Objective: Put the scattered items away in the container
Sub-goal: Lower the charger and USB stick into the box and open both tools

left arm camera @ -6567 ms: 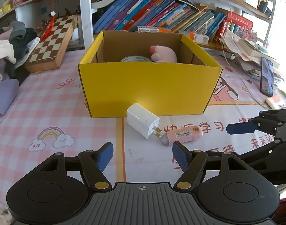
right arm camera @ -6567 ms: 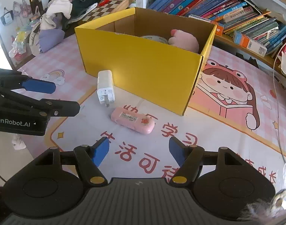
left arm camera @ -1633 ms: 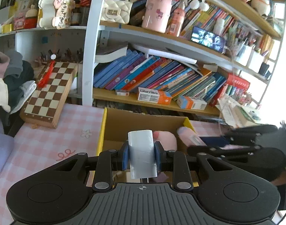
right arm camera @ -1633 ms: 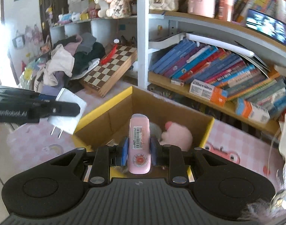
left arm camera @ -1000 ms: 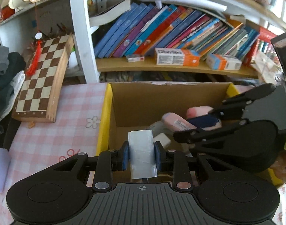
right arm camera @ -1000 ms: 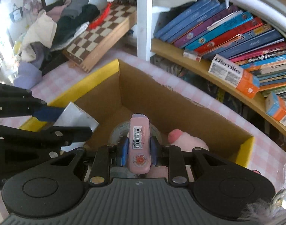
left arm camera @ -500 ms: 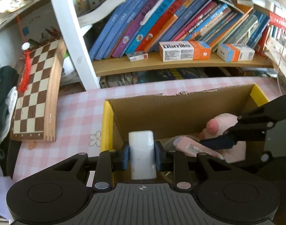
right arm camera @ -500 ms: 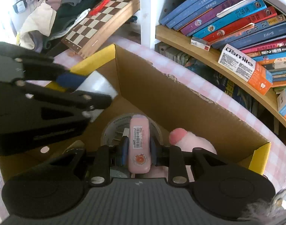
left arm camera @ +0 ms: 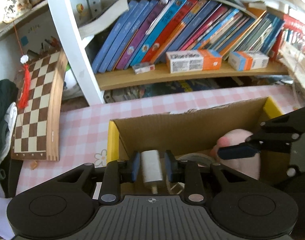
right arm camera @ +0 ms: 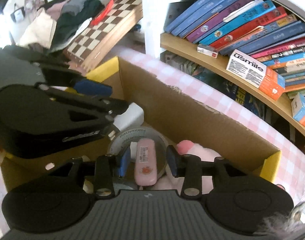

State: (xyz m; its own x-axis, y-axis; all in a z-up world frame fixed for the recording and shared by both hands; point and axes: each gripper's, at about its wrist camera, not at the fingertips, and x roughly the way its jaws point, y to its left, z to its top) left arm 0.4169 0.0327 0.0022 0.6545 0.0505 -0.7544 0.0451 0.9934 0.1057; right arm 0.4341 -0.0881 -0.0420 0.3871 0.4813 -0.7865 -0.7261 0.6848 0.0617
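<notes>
We hold both claws over the open yellow box [right arm camera: 272, 160]. In the lower middle of the right wrist frame, our right claw [right arm camera: 148, 161] is spreading, its pads clear of the pink case [right arm camera: 145, 160] between them. The case runs lengthwise along the fingers, label end pointing away, above the tape roll [right arm camera: 132, 135]. Our left claw [left arm camera: 151, 167] pinches the white charger [left arm camera: 151, 166], its long axis along the fingers, prongs toward the camera, just inside the box's left wall.
</notes>
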